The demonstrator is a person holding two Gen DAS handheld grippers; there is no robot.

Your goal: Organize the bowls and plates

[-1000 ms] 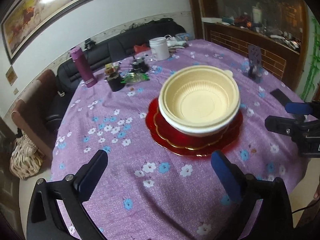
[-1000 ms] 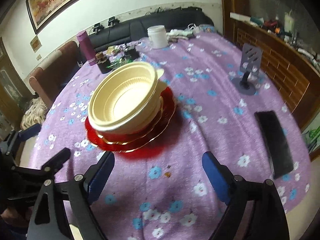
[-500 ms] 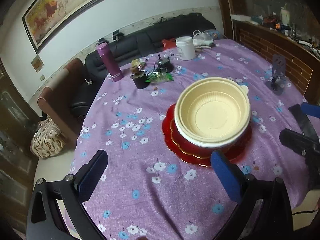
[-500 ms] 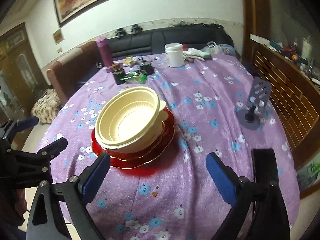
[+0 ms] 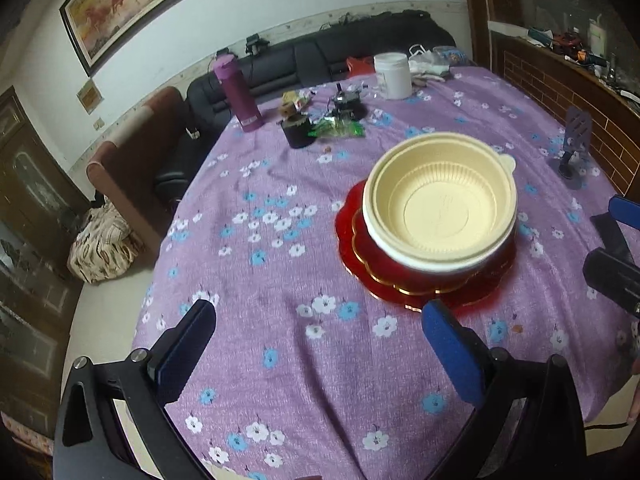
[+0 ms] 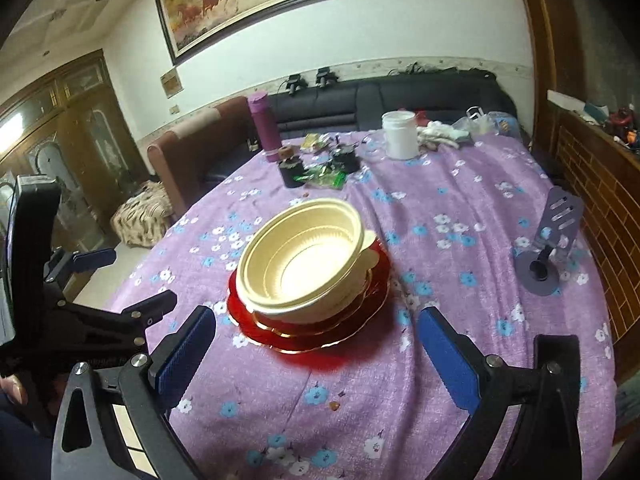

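Cream bowls [image 6: 300, 264] hiding most of red plates [image 6: 320, 338], left gripper [image 5: 316, 344] and right gripper [image 6: 316, 344] both spread wide — nothing held

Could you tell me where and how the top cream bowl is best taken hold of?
Probably by its rim: one finger inside the cream bowl, one outside, coming from the near side, where the rim faces both open grippers. It sits nested in another bowl on the red plates, and the wall looks too wide to span.
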